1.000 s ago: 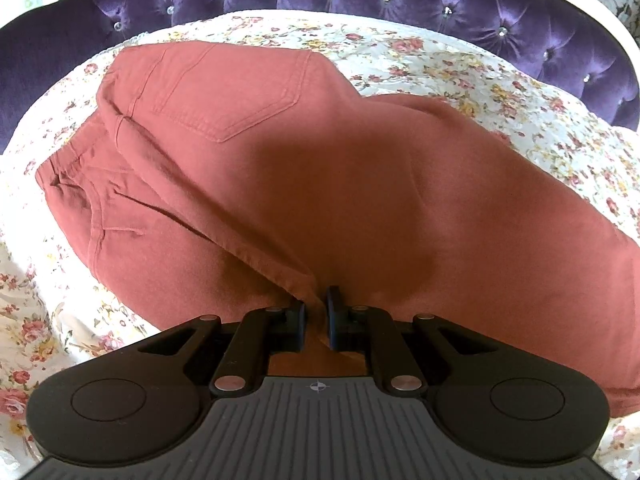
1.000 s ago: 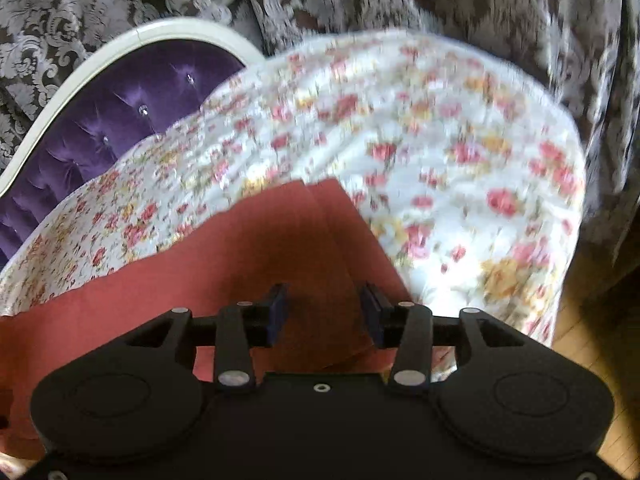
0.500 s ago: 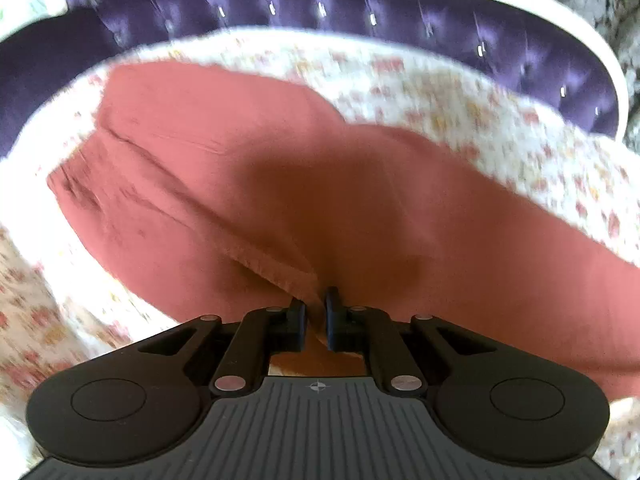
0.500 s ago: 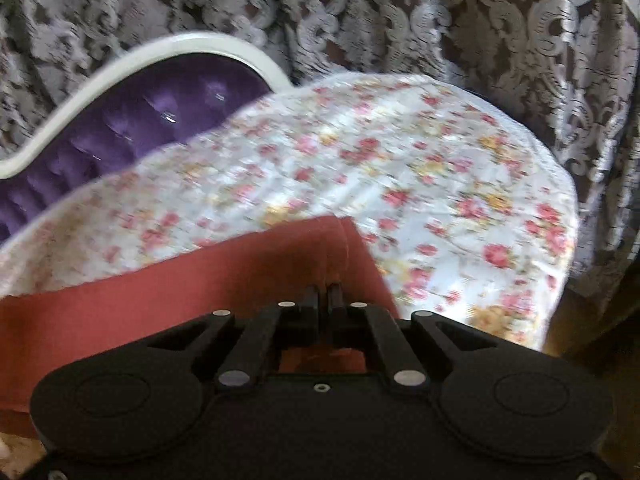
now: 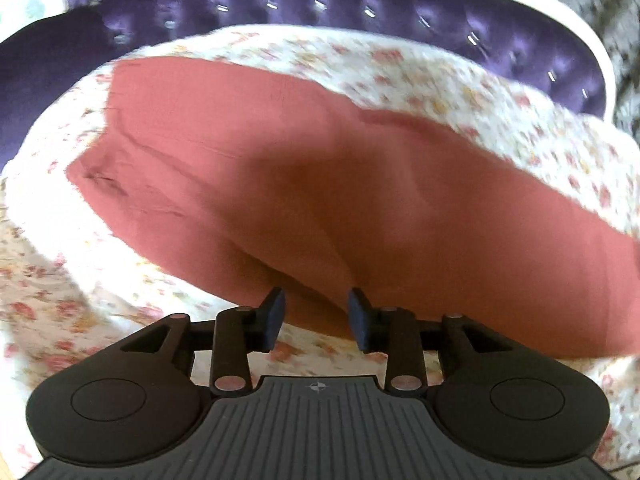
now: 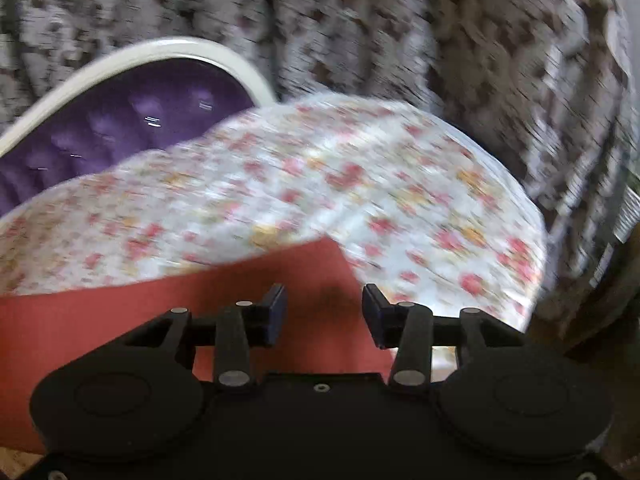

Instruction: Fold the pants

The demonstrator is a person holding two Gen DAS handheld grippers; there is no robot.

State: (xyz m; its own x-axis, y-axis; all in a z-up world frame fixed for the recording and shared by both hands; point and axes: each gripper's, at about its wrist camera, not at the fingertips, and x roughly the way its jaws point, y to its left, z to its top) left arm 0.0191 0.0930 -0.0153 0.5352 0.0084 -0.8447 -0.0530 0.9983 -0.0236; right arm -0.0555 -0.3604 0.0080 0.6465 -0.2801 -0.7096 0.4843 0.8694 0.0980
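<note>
The rust-red pants (image 5: 320, 184) lie folded lengthwise on the floral bedsheet (image 5: 520, 120), waist end to the far left. My left gripper (image 5: 316, 314) is open at the pants' near edge, holding nothing. In the right wrist view the leg end of the pants (image 6: 280, 292) lies on the sheet. My right gripper (image 6: 324, 312) is open above that corner, empty. Both views are blurred by motion.
A purple tufted headboard (image 5: 360, 8) with a white rim runs behind the bed and also shows in the right wrist view (image 6: 120, 120). A patterned grey-brown curtain (image 6: 440, 40) hangs behind. The bed's end (image 6: 532, 240) drops off at the right.
Both grippers were shut on the pants half a second ago and have opened and let go. Both have pulled back a little from the cloth.
</note>
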